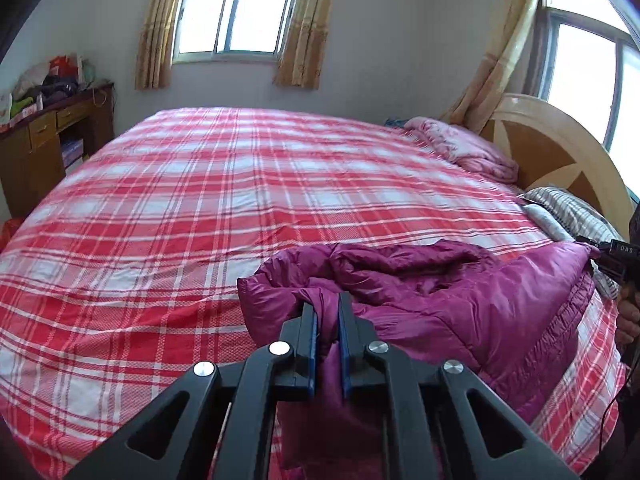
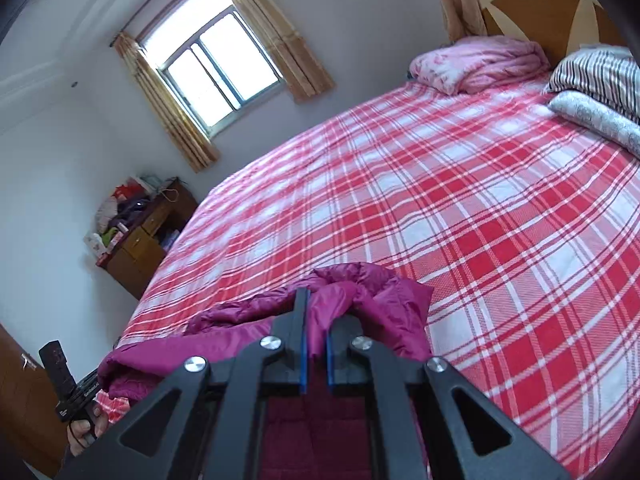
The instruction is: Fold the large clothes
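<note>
While both tongs grip:
Jacket: one magenta padded jacket [image 1: 460, 304], bunched on the bed [image 1: 200, 208], ahead of both.
Left tongs [image 1: 328, 308]: clamped on jacket fabric.
Right tongs [image 2: 316, 320]: clamped on jacket fabric.
Windows: two.
Pillows beyond: three.

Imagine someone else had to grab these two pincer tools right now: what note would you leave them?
Left gripper: shut on a bunched edge of the purple padded jacket.
Right gripper: shut on another part of the same jacket.
The jacket lies crumpled at the near edge of the bed, on the red plaid sheet; pillows sit by the headboard.
Done: both ends gripped.
Left: spread it flat on the open sheet, then fold. No neat fold shows yet.
</note>
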The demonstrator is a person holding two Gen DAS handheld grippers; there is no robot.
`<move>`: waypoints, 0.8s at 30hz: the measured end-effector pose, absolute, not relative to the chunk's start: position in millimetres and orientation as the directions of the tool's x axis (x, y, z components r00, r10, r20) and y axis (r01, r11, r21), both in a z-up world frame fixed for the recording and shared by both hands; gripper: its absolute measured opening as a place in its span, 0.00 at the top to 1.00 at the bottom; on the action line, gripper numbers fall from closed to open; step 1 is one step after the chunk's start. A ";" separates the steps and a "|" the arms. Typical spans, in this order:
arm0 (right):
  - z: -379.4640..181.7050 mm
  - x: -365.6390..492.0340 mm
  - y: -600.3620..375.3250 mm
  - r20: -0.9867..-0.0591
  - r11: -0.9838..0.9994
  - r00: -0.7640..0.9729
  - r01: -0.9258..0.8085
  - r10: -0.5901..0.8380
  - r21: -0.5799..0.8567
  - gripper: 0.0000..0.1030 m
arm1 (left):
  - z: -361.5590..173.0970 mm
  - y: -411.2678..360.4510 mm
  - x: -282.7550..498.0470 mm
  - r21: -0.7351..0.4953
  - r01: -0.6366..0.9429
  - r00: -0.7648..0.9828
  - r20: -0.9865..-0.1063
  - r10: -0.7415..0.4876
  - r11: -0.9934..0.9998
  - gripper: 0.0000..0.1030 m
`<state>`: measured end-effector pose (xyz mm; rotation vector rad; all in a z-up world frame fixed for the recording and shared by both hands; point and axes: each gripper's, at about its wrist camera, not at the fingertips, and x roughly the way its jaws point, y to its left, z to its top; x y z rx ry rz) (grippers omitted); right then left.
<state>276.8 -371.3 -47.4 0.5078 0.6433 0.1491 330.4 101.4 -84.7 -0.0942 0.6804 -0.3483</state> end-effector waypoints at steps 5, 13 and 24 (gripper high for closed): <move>-79.6 304.6 -375.3 -0.590 0.865 0.761 0.077 0.271 0.496 0.92 | -93.5 119.8 353.3 -0.350 0.201 0.685 -0.618 -0.387 0.915 0.87; -90.6 329.5 -370.5 -0.632 0.881 0.732 0.092 0.256 0.464 0.92 | -46.2 122.2 301.0 -0.164 0.059 0.909 -0.399 -0.121 0.985 0.15; -92.2 361.5 -341.7 -0.668 0.942 0.731 0.115 0.135 0.316 0.77 | -90.8 -7.6 318.1 0.194 0.171 0.882 -0.467 -0.062 0.966 0.14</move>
